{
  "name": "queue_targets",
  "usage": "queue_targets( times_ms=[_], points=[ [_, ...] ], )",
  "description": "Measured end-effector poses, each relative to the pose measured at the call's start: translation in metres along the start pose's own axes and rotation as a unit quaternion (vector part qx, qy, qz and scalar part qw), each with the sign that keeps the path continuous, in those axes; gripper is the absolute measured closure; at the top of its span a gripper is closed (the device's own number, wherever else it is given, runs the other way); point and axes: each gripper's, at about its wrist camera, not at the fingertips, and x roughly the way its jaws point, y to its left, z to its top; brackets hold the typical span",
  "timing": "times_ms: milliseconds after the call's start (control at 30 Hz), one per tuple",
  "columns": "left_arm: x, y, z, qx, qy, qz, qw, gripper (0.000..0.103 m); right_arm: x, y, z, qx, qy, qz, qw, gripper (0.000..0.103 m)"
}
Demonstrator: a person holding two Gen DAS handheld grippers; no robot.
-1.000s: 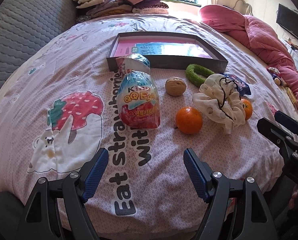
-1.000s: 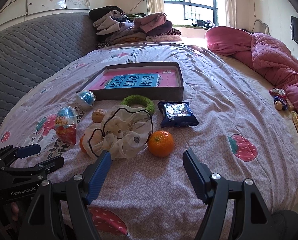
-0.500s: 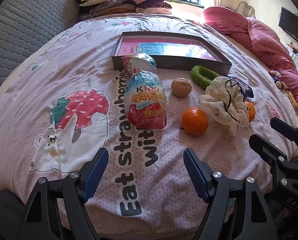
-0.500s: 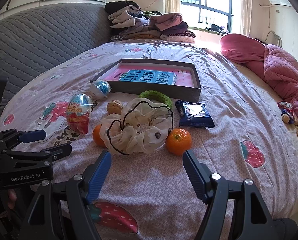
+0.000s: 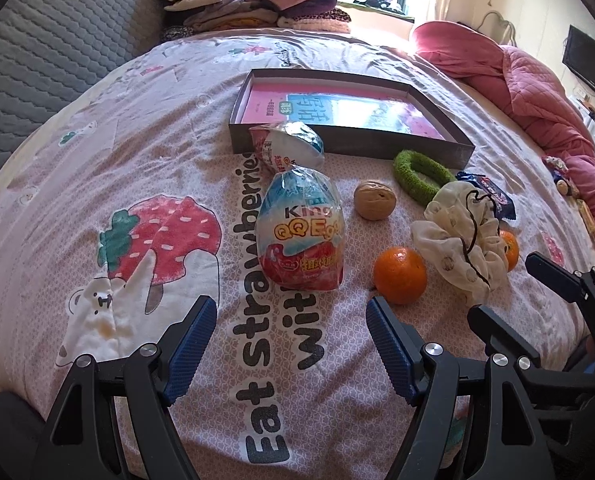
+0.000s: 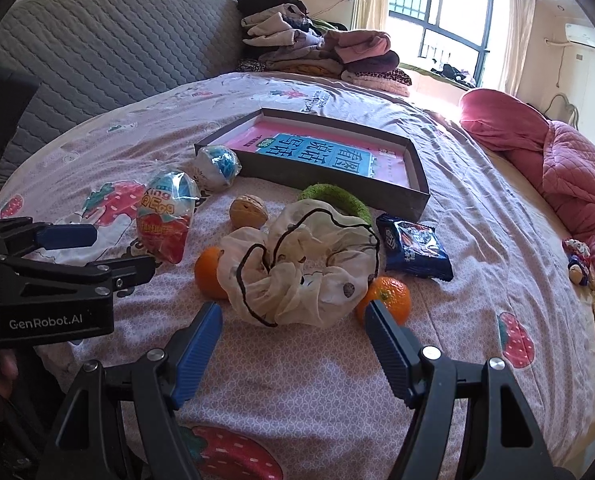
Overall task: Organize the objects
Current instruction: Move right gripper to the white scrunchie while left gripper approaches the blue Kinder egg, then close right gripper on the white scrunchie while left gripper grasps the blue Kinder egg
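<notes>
Two grippers hover wide open and empty, near edge of bed: left gripper (image 5: 289, 340) faces the QQ Egg packet (image 5: 301, 236), right gripper (image 6: 293, 340) faces the cream scrunchie (image 6: 301, 268). Recommend straddling each item squarely, avoiding the adjacent tangerine (image 6: 385, 300). Beyond lies the shallow box (image 6: 417, 196), the probable destination.

A bed with a pink strawberry-print sheet (image 5: 97, 160) carries a shallow dark cardboard box (image 5: 349, 148), two foil-wrapped toy eggs (image 5: 301, 232), a walnut (image 5: 374, 201), two oranges (image 5: 399, 275), a green fuzzy ring (image 5: 417, 176), a cream scrunchie (image 5: 457, 240) and a blue snack packet (image 6: 415, 248).
</notes>
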Motion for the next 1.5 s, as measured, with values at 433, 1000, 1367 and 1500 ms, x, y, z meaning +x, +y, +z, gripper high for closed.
queue_targets(
  times_ms=[433, 1000, 1367, 1500],
  points=[
    [0.022, 0.004, 0.022, -0.012, 0.007, -0.005, 0.9999, 0.025, 0.023, 0.015, 0.007, -0.080, 0.003, -0.050, 0.995, 0.035],
    [0.064, 0.014, 0.044, -0.050, 0.033, -0.030, 0.9977, 0.026, 0.050, 0.021, 0.015, -0.140, -0.003, -0.063, 0.988, 0.077],
    [0.064, 0.022, 0.047, -0.064, 0.027, -0.048, 0.9965, 0.046, 0.049, 0.010, 0.021, -0.107, -0.011, -0.046, 0.993, 0.083],
    [0.063, 0.021, 0.046, -0.060, 0.025, -0.050, 0.9966, 0.051, 0.046, 0.008, 0.021, -0.098, -0.016, -0.044, 0.994, 0.086]
  ],
)
